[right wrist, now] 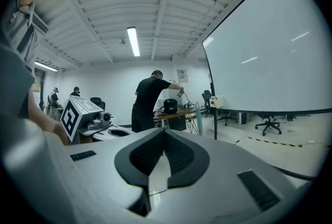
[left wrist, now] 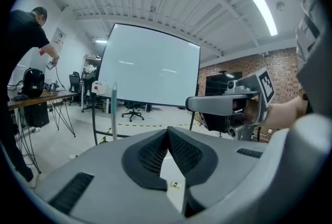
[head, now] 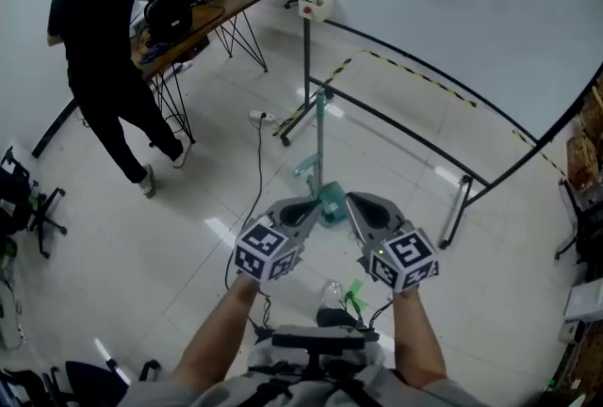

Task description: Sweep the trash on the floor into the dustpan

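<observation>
The left gripper (head: 312,206) and the right gripper (head: 354,202) were both shut, holding nothing. A green dustpan (head: 332,206) stood on the floor ahead.

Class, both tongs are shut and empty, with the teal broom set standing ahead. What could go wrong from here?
1. The left tongs and right tongs are shut; nudging the upright teal broom set like that may topple it against the whiteboard frame.
2. The black cable trails across the floor toward the person's feet, so a step or sweep could snag it.
</observation>
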`<state>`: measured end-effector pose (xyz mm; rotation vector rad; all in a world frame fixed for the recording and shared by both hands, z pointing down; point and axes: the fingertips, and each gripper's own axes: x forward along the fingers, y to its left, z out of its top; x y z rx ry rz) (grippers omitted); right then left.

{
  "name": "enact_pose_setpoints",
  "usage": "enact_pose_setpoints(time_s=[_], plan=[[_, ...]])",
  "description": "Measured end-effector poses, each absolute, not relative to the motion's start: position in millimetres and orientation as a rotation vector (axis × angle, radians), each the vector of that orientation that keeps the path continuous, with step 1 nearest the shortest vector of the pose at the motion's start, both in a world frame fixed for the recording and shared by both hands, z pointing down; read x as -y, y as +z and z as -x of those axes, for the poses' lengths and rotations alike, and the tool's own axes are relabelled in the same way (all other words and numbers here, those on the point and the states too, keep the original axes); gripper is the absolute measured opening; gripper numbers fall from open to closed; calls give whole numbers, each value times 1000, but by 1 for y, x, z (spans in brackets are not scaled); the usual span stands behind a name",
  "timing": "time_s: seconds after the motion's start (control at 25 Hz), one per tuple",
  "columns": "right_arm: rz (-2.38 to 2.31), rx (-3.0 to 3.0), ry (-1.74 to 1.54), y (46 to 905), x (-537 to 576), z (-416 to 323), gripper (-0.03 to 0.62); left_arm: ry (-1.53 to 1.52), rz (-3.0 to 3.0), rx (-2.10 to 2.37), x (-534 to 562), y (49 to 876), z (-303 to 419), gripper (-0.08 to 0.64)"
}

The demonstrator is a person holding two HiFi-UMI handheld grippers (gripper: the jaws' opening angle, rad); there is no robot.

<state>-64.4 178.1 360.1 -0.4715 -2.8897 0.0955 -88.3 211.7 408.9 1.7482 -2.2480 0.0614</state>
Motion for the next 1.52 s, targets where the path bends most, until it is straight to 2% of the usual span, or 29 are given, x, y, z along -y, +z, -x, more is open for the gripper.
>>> enact_pose_setpoints(time_s=[0.76,0.8,0.88,1.04,1.2,1.44,1.52], plan=[[356,2790,161,406,-109,201,0,281,-1530,2167,-160,517,248,0],[330,2781,163,411,-108,206,0,287,-1543,2145,-157,527,254,11],[282,2764,170,421,-105,215,0,307,-1565,2097,-149,550,264,88],[147,2759,226,433,-95,236,0,368,-1601,2003,-134,591,283,108],[54,2739,270,448,-83,253,77,391,-1602,1966,-120,621,295,163],[66,2710,301,461,-79,270,91,413,-1606,1874,-106,652,302,176],[80,2707,321,462,-78,271,114,413,-1605,1855,-103,658,301,176]])
